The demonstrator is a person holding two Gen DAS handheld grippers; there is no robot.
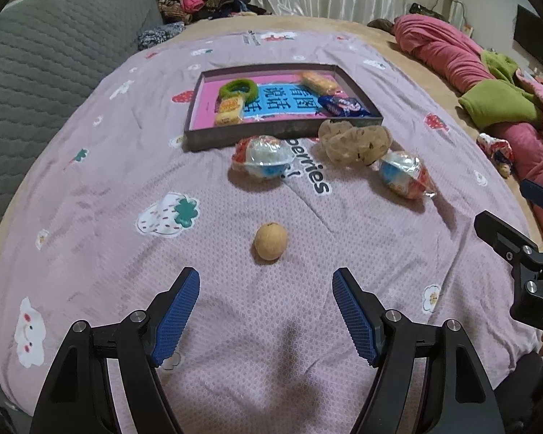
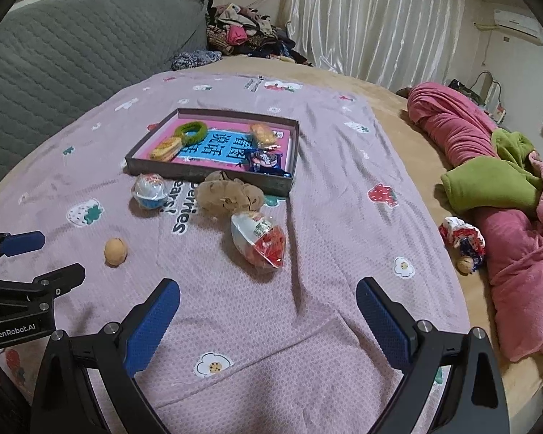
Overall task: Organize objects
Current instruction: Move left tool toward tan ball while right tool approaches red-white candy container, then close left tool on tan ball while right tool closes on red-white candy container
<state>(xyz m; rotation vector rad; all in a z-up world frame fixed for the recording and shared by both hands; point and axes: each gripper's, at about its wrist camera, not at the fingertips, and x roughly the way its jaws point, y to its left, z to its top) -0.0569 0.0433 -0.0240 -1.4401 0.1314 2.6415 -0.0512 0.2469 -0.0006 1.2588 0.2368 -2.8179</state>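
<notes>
Blue-padded left gripper [image 1: 266,311] hangs w/ jaws apart, nothing between them, small tan ball [image 1: 270,241] just ahead. Right gripper [image 2: 268,320] likewise spread and empty, over bare pink bedspread [image 2: 344,188]. I'd call the job partly done: box [image 1: 257,133] towards the far edge already holds a green ring [image 1: 239,88], wrapped snacks and a blue packet [image 1: 344,105]. Left outside: ball, two wrapped toy eggs [image 1: 262,159] [image 2: 259,240], brown bag [image 1: 354,141] touching box's near wall. Plenty of open cloth near me; pink blanket [image 2: 506,224] crowds the right edge.
</notes>
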